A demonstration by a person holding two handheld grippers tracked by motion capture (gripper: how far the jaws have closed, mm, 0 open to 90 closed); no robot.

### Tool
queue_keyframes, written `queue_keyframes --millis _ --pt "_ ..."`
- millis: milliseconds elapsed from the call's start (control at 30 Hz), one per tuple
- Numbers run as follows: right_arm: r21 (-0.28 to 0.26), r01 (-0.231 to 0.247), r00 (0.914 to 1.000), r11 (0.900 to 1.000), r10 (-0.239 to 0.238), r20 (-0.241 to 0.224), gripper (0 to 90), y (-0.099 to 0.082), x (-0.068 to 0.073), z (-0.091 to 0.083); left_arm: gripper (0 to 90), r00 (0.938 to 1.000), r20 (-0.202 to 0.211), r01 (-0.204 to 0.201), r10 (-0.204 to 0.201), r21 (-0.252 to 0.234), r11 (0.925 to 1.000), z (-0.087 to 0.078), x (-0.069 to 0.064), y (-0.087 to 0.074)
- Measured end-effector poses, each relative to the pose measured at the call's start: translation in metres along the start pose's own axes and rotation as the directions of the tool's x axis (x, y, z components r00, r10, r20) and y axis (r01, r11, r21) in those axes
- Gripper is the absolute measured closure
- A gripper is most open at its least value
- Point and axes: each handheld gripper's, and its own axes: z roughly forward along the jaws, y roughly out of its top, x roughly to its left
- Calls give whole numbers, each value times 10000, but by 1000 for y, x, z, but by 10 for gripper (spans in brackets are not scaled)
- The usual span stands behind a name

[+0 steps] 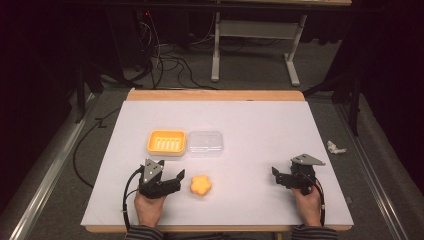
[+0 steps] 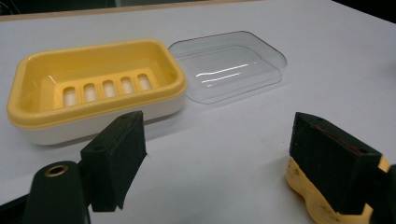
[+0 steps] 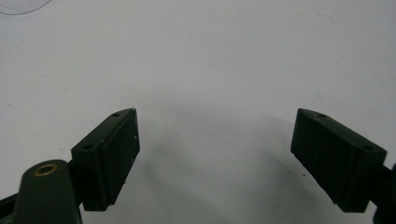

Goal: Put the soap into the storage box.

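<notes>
So the person's got both grippers parked near their edge of the table, and both sets of jaws are spread wide with nothing in them. The left gripper [image 1: 172, 181] sits just beside a little orange flower-shaped soap [image 1: 200, 185]; in the left gripper view one jaw is right up against the soap's edge, so my guess is it's lining up to grab it, though it hasn't closed on anything. Farther up the table there's a yellow soap dish [image 1: 166, 142] with a slotted insert, and its clear lid [image 1: 206, 143] is lying next to it, touching or nearly so. Lid off, dish empty, soap out front: looks laid out so the soap goes in and the lid goes on, but that's me guessing since nobody said what the job is. The right gripper [image 1: 284, 178] is well off to the other side over bare surface, probably just waiting its turn. The table [image 1: 260, 165] is covered in a plain white sheet with a wooden edge showing at the far end. Room's dim, grey carpet, cables [image 1: 170, 62] snaking on the floor, another desk frame [image 1: 255, 30] behind, and a crumpled bit of paper [image 1: 335, 147] on the floor to the right.
</notes>
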Motion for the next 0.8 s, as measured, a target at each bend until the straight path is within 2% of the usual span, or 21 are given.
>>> queue_keyframes --millis 167,267,400,667,800 --pt "-31 -110 9999 9999 109 -56 158 0 -1 -1 169 9995 97 -301 300 99 9995 -2 -9 2" --pt "-64 -61 10000 10000 60 -50 158 0 0 0 161 9995 136 -295 295 40 9996 -3 -14 3" --pt "-56 -65 10000 10000 65 -71 158 0 0 0 154 9988 45 -481 481 122 9988 -4 -18 2" --pt "-18 -35 10000 10000 35 -49 158 0 0 0 151 9994 142 -308 300 532 9981 -5 -28 0" --pt "15 5 10000 10000 -5 -54 158 0 0 0 150 9991 174 -390 377 799 9960 -2 -30 -3"
